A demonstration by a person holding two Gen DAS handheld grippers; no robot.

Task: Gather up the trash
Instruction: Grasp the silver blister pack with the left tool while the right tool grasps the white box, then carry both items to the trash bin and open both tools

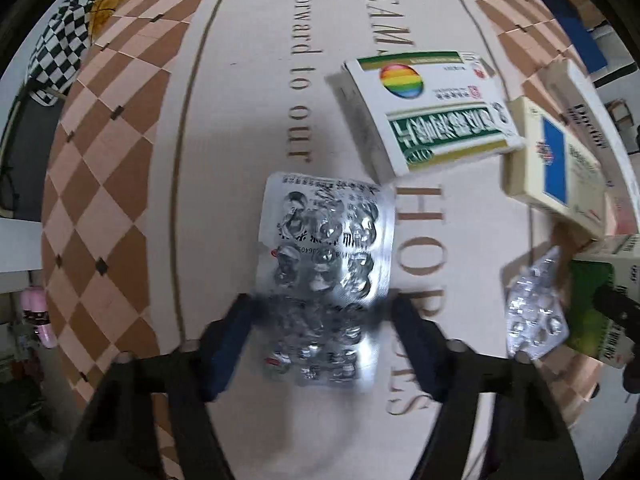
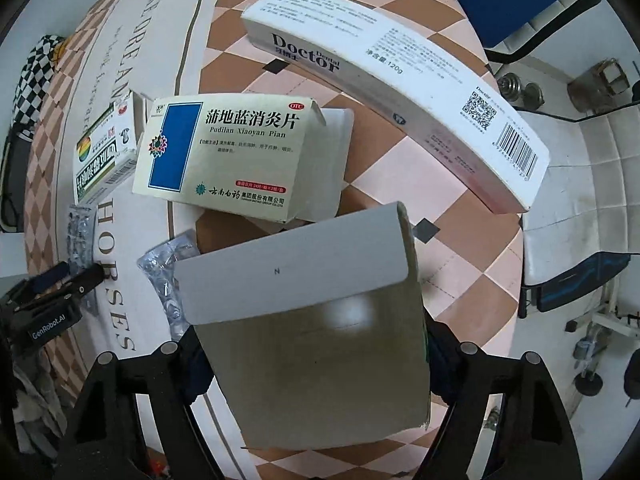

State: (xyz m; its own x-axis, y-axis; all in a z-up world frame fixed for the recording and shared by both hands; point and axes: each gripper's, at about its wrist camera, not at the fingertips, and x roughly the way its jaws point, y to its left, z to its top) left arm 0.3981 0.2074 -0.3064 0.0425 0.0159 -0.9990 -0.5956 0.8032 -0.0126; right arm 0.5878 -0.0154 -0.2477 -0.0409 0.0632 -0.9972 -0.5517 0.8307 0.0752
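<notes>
Left tool [image 1: 320, 312] grips a blurred blister pack [image 1: 326, 264]; right tool [image 2: 312, 344] holds a box [image 2: 312, 320] hiding its tips.

— What covers the surface [image 1: 248, 128]?
— A cloth with a brown and pink checked border and a pale middle band printed with large letters.
— And lying on it?
— A silver pill sheet [image 1: 326, 264] on the pale band, a second pill sheet [image 1: 534, 312] to its right, a rainbow-marked box [image 1: 432, 108], a cream box with a blue panel [image 2: 224, 156] just beside it, and a long white toothpaste box [image 2: 400, 92] on the checks.
</notes>
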